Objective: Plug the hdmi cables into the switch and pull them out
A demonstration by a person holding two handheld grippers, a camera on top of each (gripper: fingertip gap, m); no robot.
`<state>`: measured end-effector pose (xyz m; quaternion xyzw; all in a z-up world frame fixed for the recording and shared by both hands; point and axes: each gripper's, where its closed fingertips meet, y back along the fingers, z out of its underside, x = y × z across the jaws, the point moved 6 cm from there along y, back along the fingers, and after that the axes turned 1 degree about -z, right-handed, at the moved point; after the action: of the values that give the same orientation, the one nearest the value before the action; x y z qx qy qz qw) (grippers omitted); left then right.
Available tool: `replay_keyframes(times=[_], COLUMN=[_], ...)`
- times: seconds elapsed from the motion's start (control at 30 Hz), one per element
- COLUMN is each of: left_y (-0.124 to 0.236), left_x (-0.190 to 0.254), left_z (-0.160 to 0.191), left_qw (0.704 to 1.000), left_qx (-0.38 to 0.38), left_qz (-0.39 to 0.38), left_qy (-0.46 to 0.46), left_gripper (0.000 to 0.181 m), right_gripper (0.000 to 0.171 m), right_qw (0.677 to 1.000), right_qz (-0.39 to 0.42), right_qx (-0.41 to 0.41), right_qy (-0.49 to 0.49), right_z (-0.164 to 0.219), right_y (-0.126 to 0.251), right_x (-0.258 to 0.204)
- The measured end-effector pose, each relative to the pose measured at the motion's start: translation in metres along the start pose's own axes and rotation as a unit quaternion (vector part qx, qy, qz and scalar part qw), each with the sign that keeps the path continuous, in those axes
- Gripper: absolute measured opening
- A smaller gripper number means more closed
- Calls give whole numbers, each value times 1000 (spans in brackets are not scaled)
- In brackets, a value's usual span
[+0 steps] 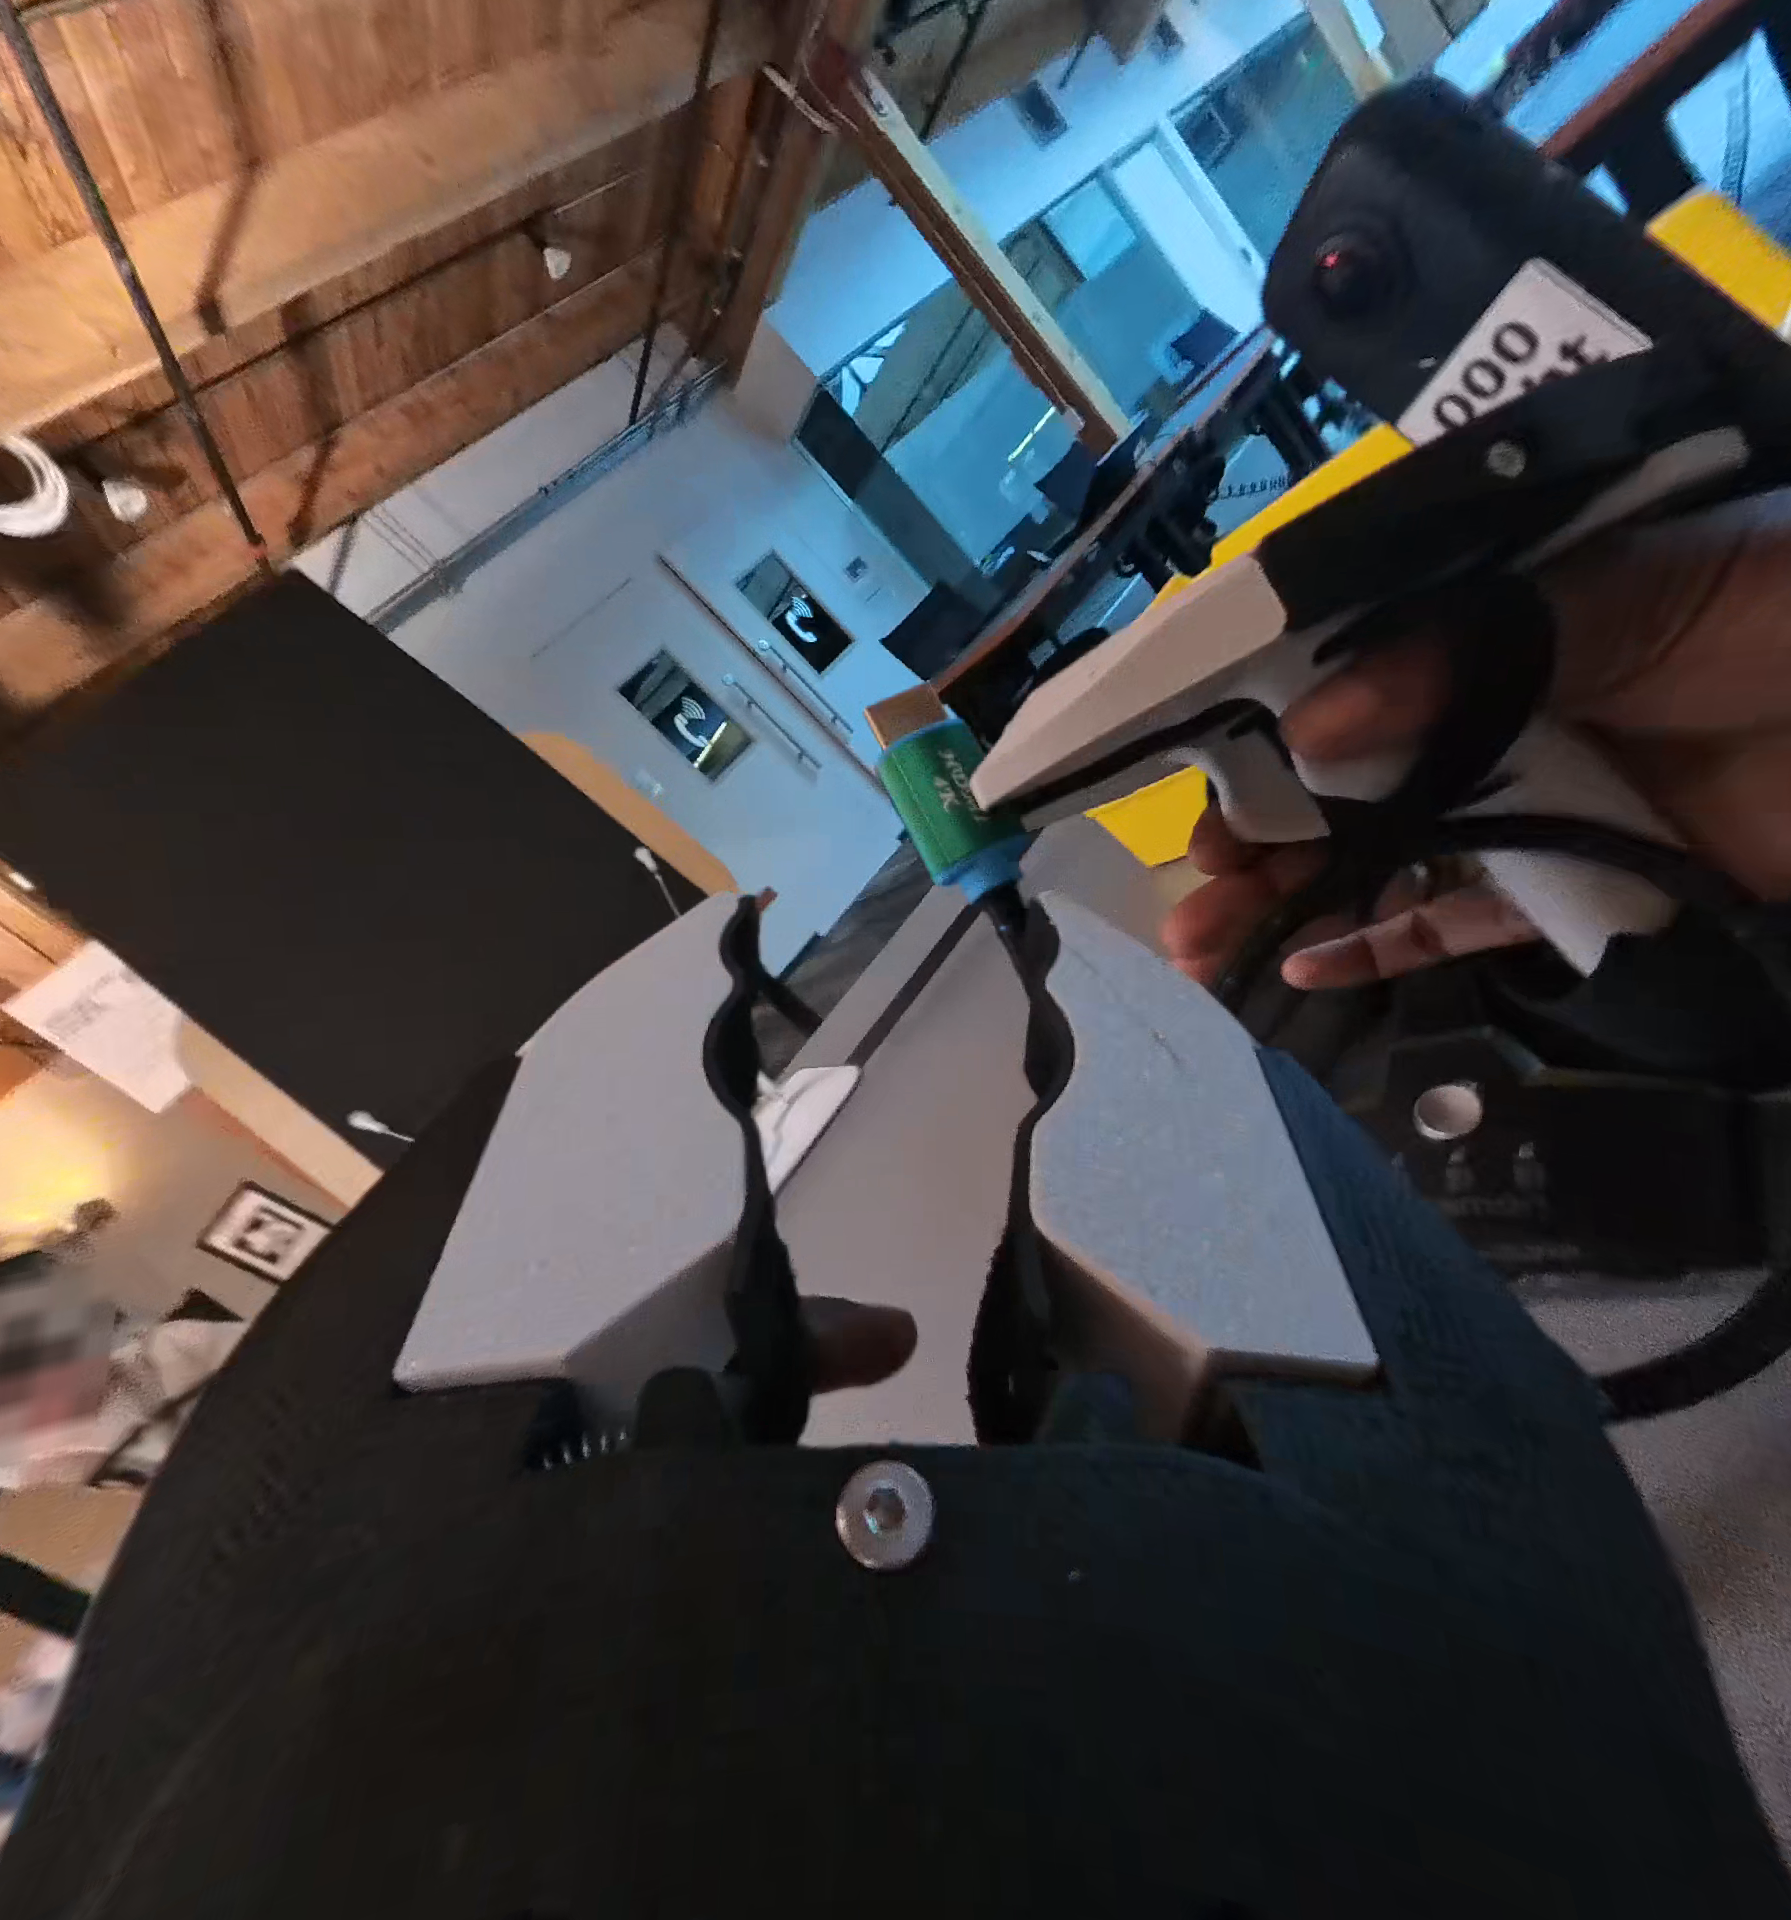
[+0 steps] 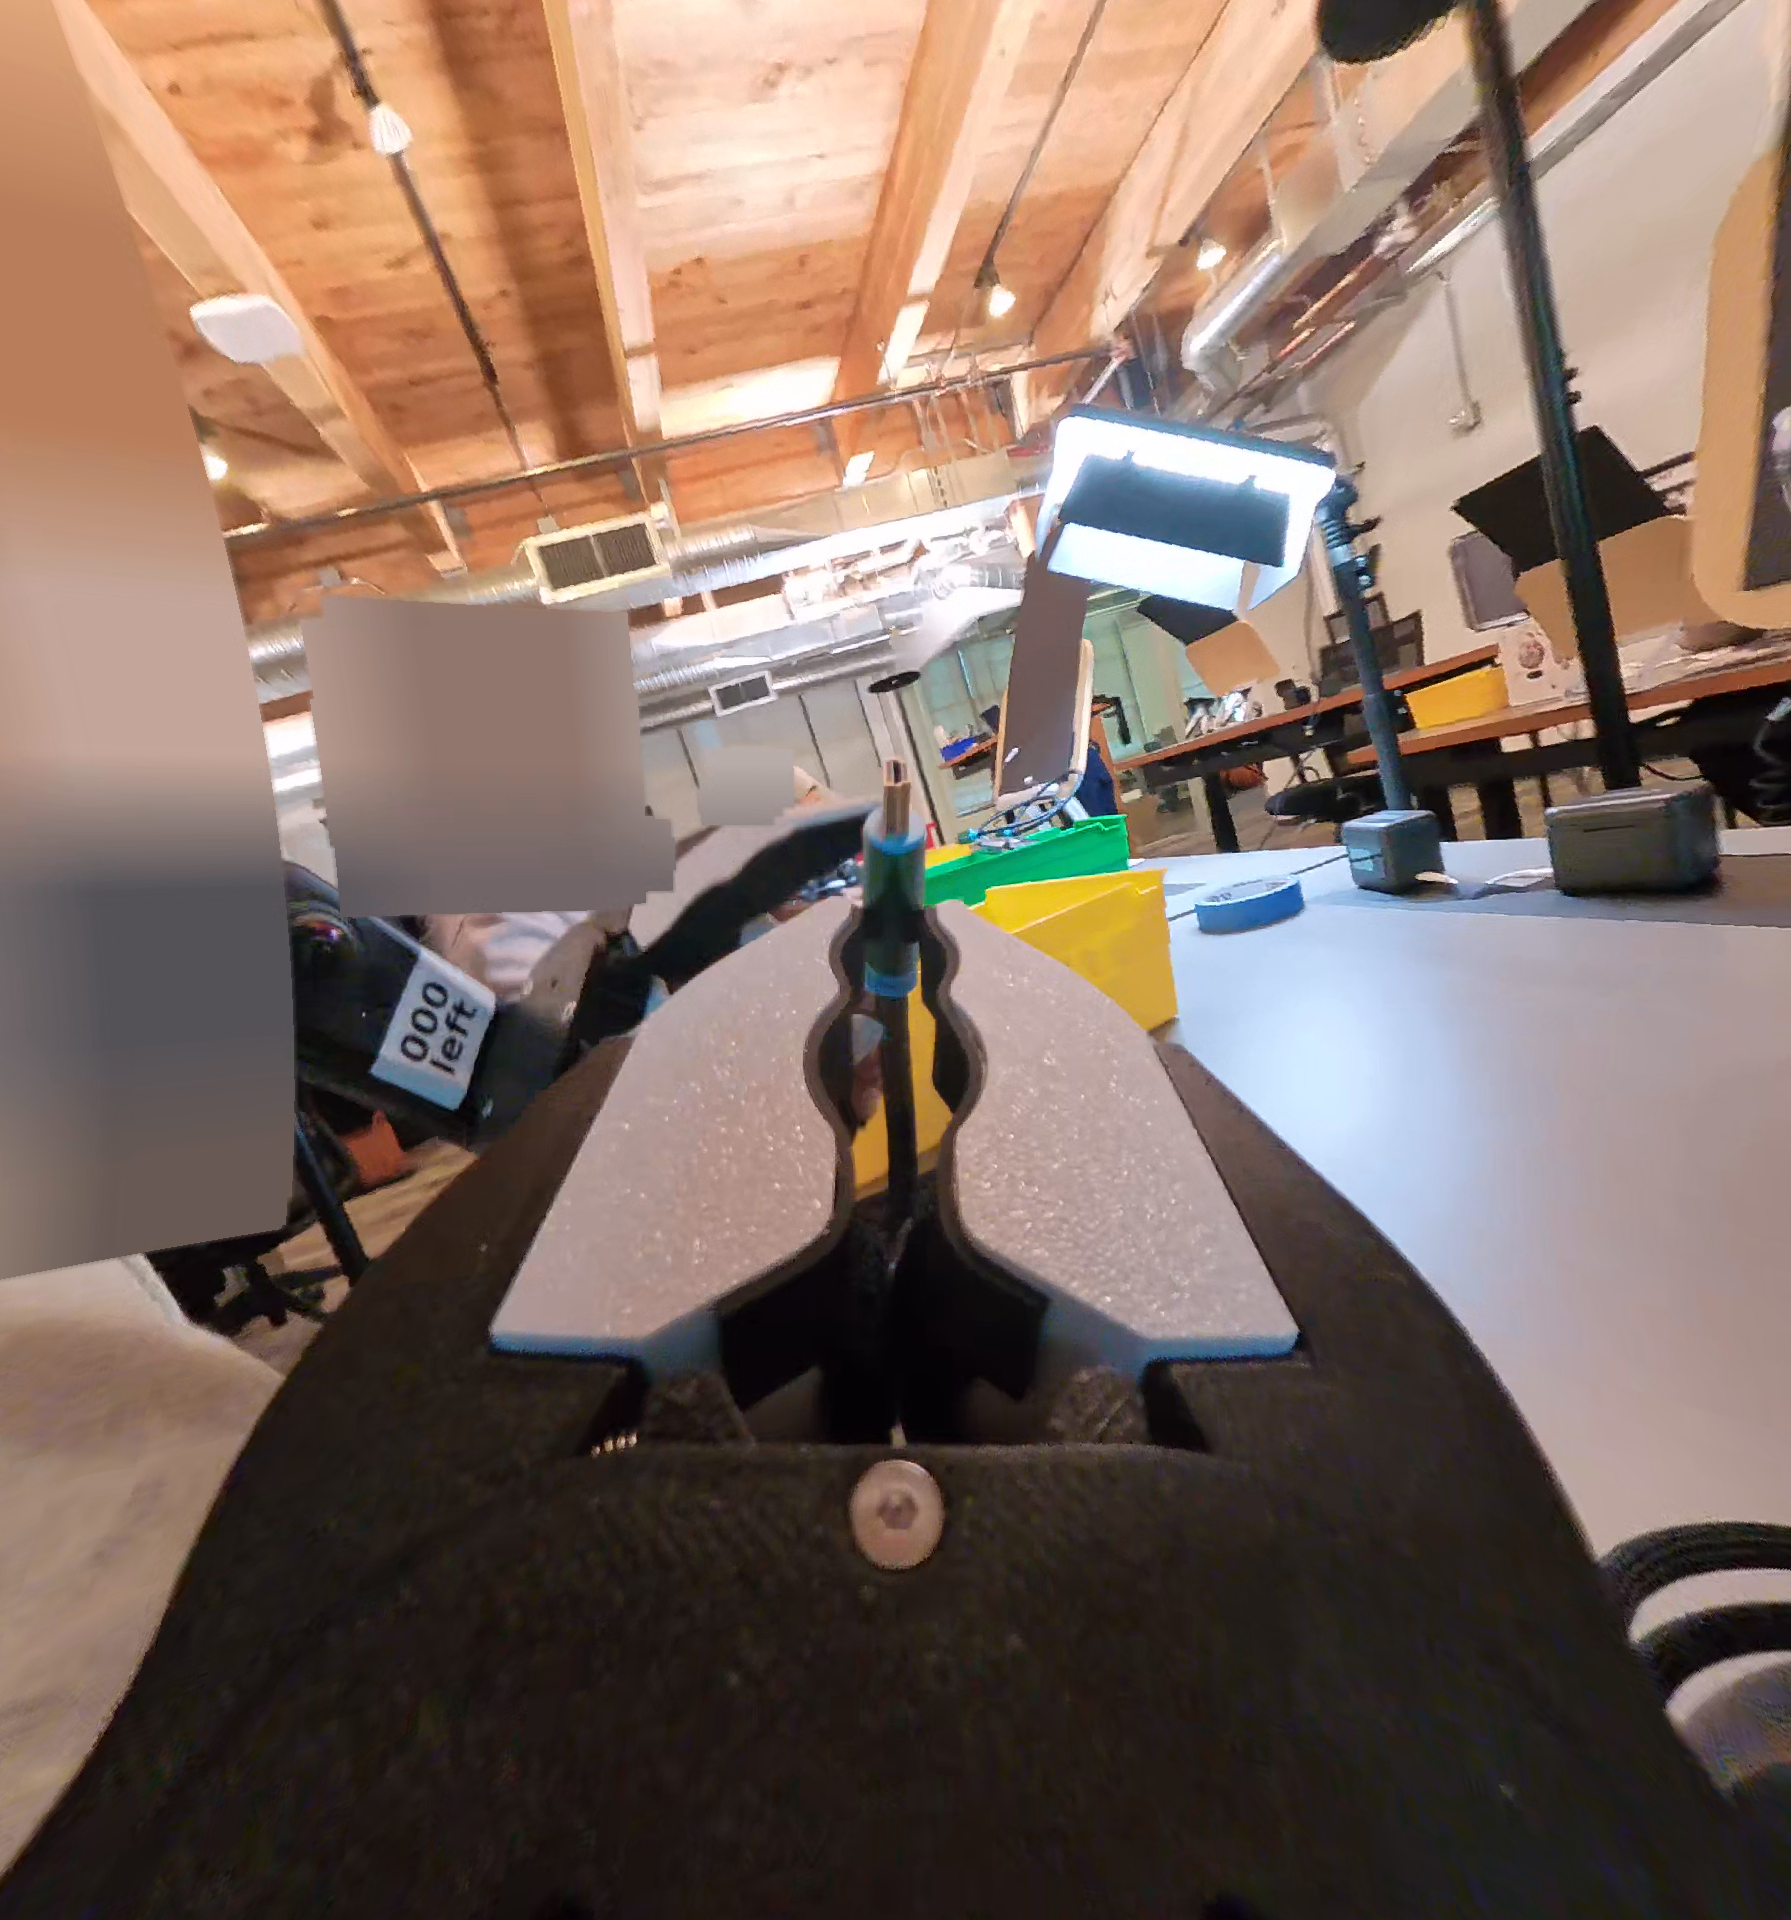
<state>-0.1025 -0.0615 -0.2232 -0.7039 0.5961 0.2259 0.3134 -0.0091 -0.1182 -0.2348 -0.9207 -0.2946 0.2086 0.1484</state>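
- Overhead, both my claws are raised off the matte grey tabletop (image 2: 1493, 1091); wooden ceiling beams fill the background of each wrist view.
- My right gripper (image 2: 893, 935), with grainy grey finger plates, scalloped black inner pads and a woven-textured black body, is clenched on the green-sleeved HDMI plug (image 2: 892, 883).
- Plug details: a smooth cylindrical green sleeve with a blue collar at its base and a flat metal connector tip. Its long axis runs along my right fingers, tip pointing forward and up, away from the camera.
- A thin black cable (image 2: 901, 1101) drops from the blue collar down the gap between the finger plates toward the gripper body.
- My left gripper (image 1: 886, 914) is released, the same grey plates and wavy black pads standing apart with nothing between them. From its view the plug (image 1: 948, 795) sits just beyond the tips, tilted up to the left, pinched by the right gripper (image 1: 984, 795).
- A hand (image 1: 1493, 748) wraps the right gripper's handle.
- Containers: a glossy yellow plastic bin (image 2: 1088, 935) sits just past my right fingers, its contents hidden; a green plastic bin (image 2: 1016, 857) behind it holds a tangle of cables.
- A blue tape roll (image 2: 1246, 902) lies flat on the tabletop, near the bins.
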Motion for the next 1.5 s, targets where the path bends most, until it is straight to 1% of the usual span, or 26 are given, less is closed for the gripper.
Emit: replay_keyframes(times=[0.13,0.2,0.23,0.27,0.33,0.4,0.47,0.53,0.6,0.63,0.73,0.83,0.9,0.93,0.97,1.03,1.1,1.13,1.17,1.23,1.3,1.33,1.37,1.43,1.47,1.5], left_y=[-9,-12,-12,-11,-7,1,10,20,25,27,29,30,30,30,31,32,33,32,31,32,44,56,71,103,112,114], left_x=[9,16,19,18,13,9,5,8,13,16,28,38,42,43,44,44,44,42,36,14,-21,-42,-63,-100,-109,-113], left_z=[4,6,8,9,10,13,17,21,25,25,22,20,20,20,21,22,21,20,19,12,3,-1,-1,14,24,34], left_qw=[995,995,997,999,998,994,991,984,975,972,961,952,948,947,945,944,944,949,959,981,990,980,958,883,850,827], left_qx=[2,-5,-7,-12,-20,-32,-50,-71,-94,-101,-95,-86,-80,-81,-82,-76,-64,-57,-46,3,101,165,232,339,366,371], left_qz=[24,46,47,35,39,83,115,164,199,213,259,294,306,311,314,319,322,310,280,196,84,22,-45,-169,-193,-203], left_qy=[94,84,62,38,40,63,54,19,-9,-22,-29,-28,-29,-27,-29,-28,-16,-13,-13,-3,60,108,160,279,327,372], left_gripper=[33,26,13,11,7,7,6,6,6,6,6,6,6,6,6,6,6,8,15,38,48,49,48,43,42,42], right_gripper=[10,9,9,9,9,10,34,50,52,50,48,44,38,28,23,22,22,22,22,22,22,22,22,21,21,21], right_qw=[1000,1000,1000,1000,999,991,972,929,871,852,836,801,783,777,773,773,782,788,793,806,819,825,832,846,854,865], right_qz=[5,2,1,1,-17,-58,-73,-72,-80,-92,-124,-152,-162,-161,-163,-166,-170,-167,-159,-131,-93,-72,-51,-16,-4,-1], right_qx=[23,29,28,25,-2,-66,-104,-121,-149,-165,-217,-262,-288,-297,-303,-311,-305,-300,-290,-260,-216,-189,-158,-84,-41,5], right_qy=[-2,0,1,6,36,102,198,343,462,488,488,517,527,531,532,527,516,511,511,516,523,527,530,527,518,501], right_z=[-4,-3,-2,-1,-1,-3,-11,-17,-18,-15,-2,18,26,28,30,31,31,29,26,16,0,-10,-21,-44,-56,-67], right_y=[3,1,0,-1,-1,2,11,20,26,27,24,23,22,22,22,22,23,22,22,22,24,26,29,35,38,41], right_x=[1,-2,-3,-4,-6,-9,-12,-17,-26,-31,-37,-38,-38,-38,-38,-38,-41,-41,-40,-37,-34,-34,-33,-35,-36,-38])
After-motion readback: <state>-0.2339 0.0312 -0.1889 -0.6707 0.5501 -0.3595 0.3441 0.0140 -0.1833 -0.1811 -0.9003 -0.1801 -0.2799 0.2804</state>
